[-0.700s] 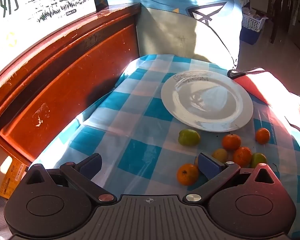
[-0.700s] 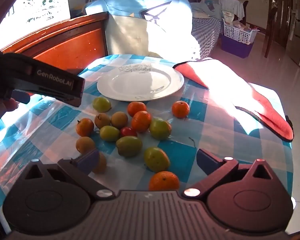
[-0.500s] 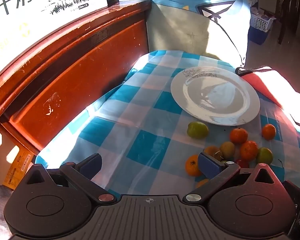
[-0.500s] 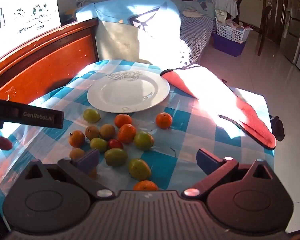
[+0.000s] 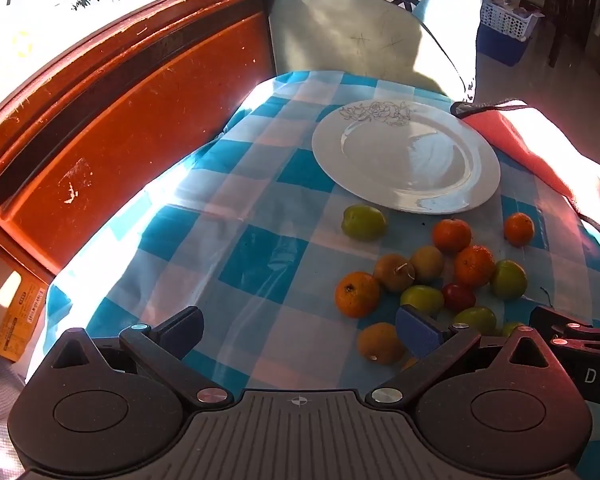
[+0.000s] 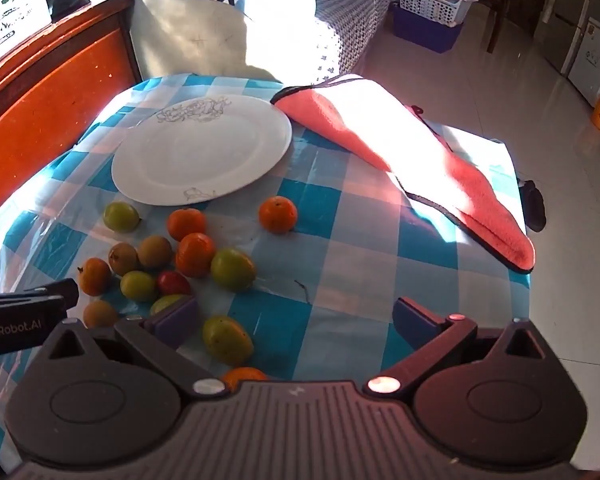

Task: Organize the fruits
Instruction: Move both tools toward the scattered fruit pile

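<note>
Both tongs are standing wide apart and gripping nothing: the left tongs [image 5: 300, 326] are hovering over bare checkered cloth beside the fruit, and the right tongs [image 6: 294, 316] are hanging over the near edge of the pile. The tabletop [image 6: 340, 216] is carrying everything under a blue-and-white checked cover. An orange towel [image 6: 440, 160] is lying along the right side. A white plate [image 6: 204, 148] is sitting behind the fruit, holding none. The fruits [image 6: 196, 254], oranges, green and brown ones, are lying loose in front of the plate, one orange [image 6: 278, 214] slightly apart.
</note>
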